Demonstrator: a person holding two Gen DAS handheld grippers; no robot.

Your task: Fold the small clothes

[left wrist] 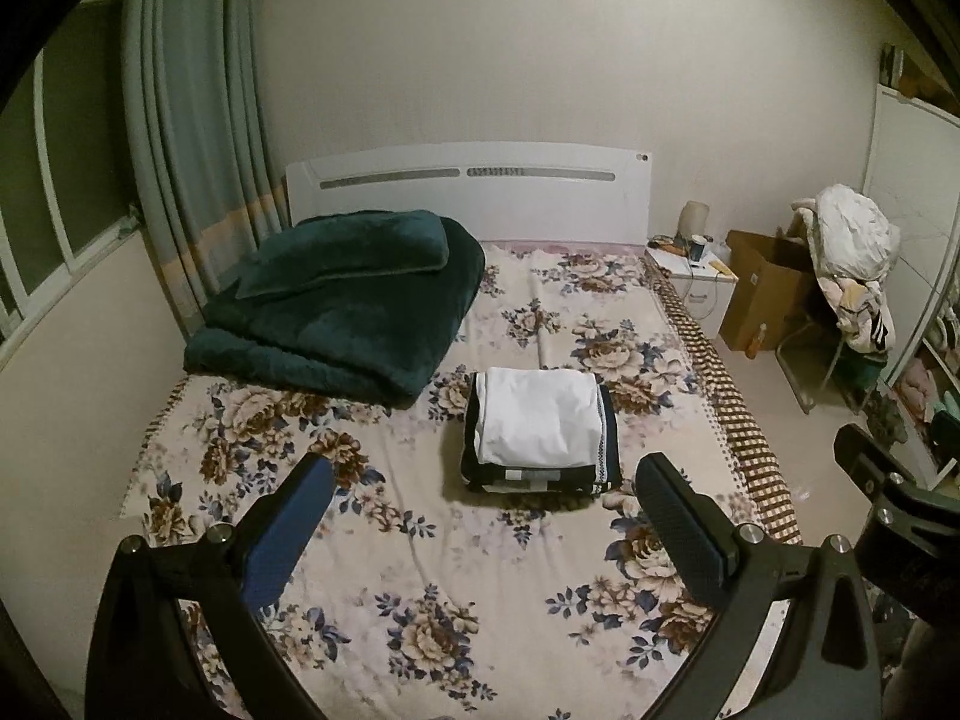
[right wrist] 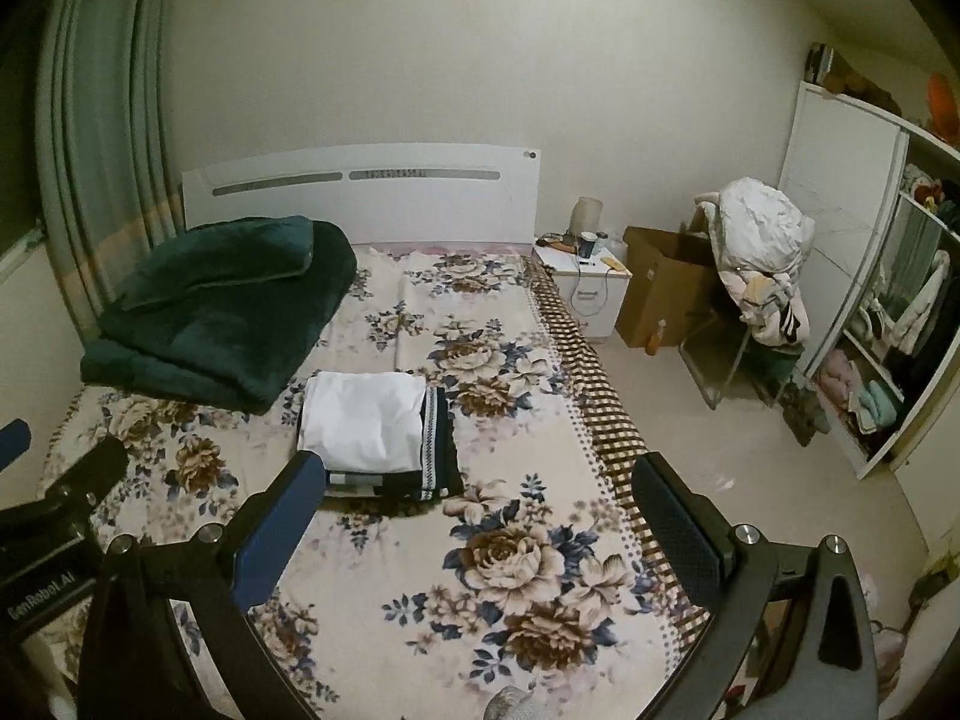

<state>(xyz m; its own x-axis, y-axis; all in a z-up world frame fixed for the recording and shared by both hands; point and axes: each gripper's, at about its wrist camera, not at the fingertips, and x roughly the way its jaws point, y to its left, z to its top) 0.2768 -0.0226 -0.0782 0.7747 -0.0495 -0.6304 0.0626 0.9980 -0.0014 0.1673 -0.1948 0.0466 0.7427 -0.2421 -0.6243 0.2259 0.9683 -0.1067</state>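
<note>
The left gripper [left wrist: 486, 516] and right gripper [right wrist: 480, 510] both hang with jaws spread wide, holding nothing, above the floral bed [left wrist: 480, 600]. A folded stack of clothes [left wrist: 540, 426], white on top, lies mid-bed, beside the green blanket [left wrist: 336, 306]. Right of the bed stands a cardboard box [right wrist: 654, 288], contents hidden.

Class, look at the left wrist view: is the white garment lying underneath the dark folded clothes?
No, the white garment lies on top of the dark folded clothes.
</note>
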